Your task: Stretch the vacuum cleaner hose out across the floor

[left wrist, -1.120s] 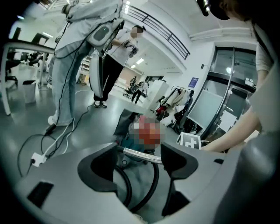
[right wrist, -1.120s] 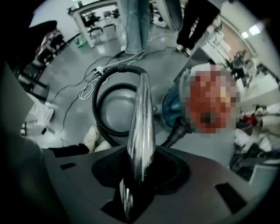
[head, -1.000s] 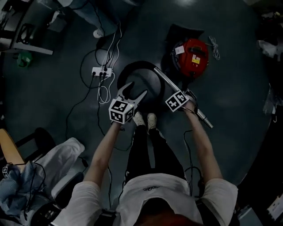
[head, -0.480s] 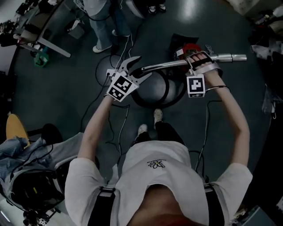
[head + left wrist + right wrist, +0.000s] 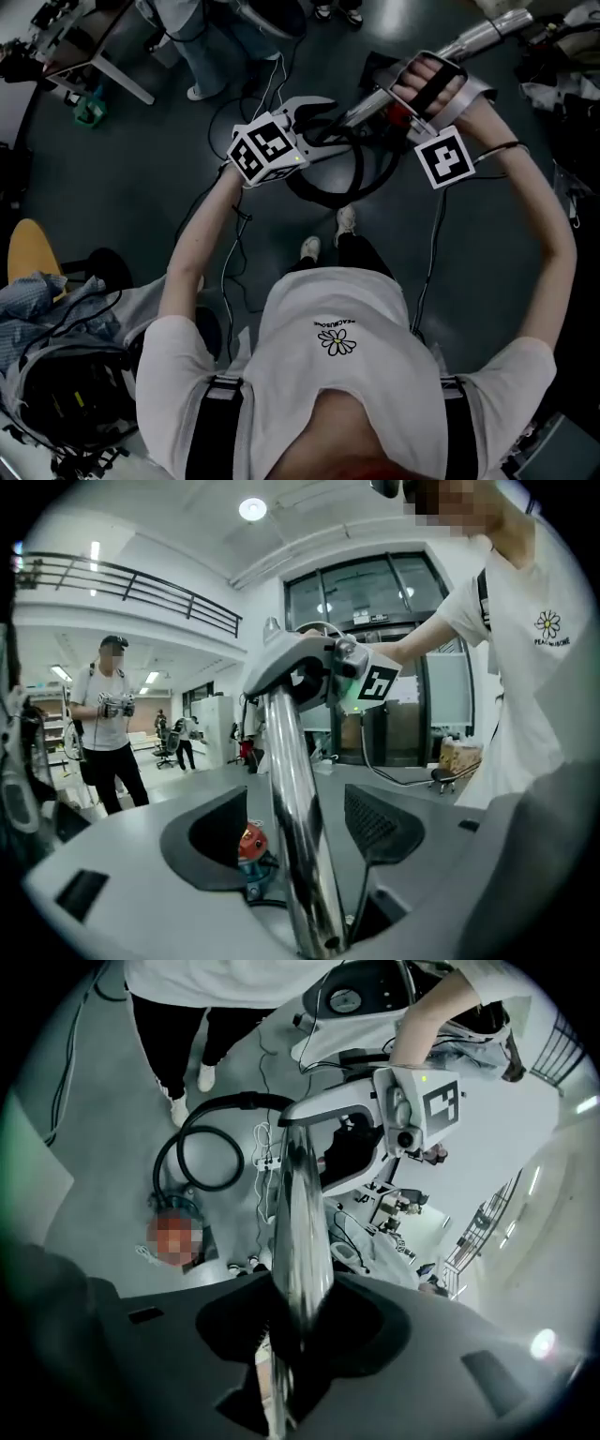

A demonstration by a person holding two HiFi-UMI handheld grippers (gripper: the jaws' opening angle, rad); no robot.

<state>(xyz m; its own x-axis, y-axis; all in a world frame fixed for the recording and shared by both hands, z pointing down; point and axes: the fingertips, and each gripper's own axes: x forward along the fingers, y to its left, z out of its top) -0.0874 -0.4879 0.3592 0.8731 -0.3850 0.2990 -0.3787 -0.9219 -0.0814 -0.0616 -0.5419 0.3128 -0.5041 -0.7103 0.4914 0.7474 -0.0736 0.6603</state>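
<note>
at 12 o'clock of the white sneakers (image 5: 309, 247), hose: black ribbed vacuum hose (image 5: 349, 180) sits in one round loop, one end rising to the wand. None of it is laid straight on the dark grey floor (image 5: 131, 197).
wand: shiny chrome wand tube (image 5: 487, 30) is up in the air, running from 1 o'clock down toward the loop. Both grippers are on it.
right gripper (image 5: 300, 1335): clenched on the wand tube, jaw hollows tight round the metal, at the 1 o'clock end.
left gripper (image 5: 302, 829): jaws apart. The wand tube runs between them with a gap showing on one side, so it is cradled, not clamped, near the hose end.
canister: red round vacuum body (image 5: 249, 842) is on the floor, seen past the left jaws. In the head view it is mostly hidden behind the right hand. The loop lies just beside it.
done: wand is off the floor, so the hose's free end is under control.
left: all of the stretching, by my read. Carry the wand away from the canister until the loop opens, then lay the hose flat along the floor.
progress call: early, grasp stage only.
</note>
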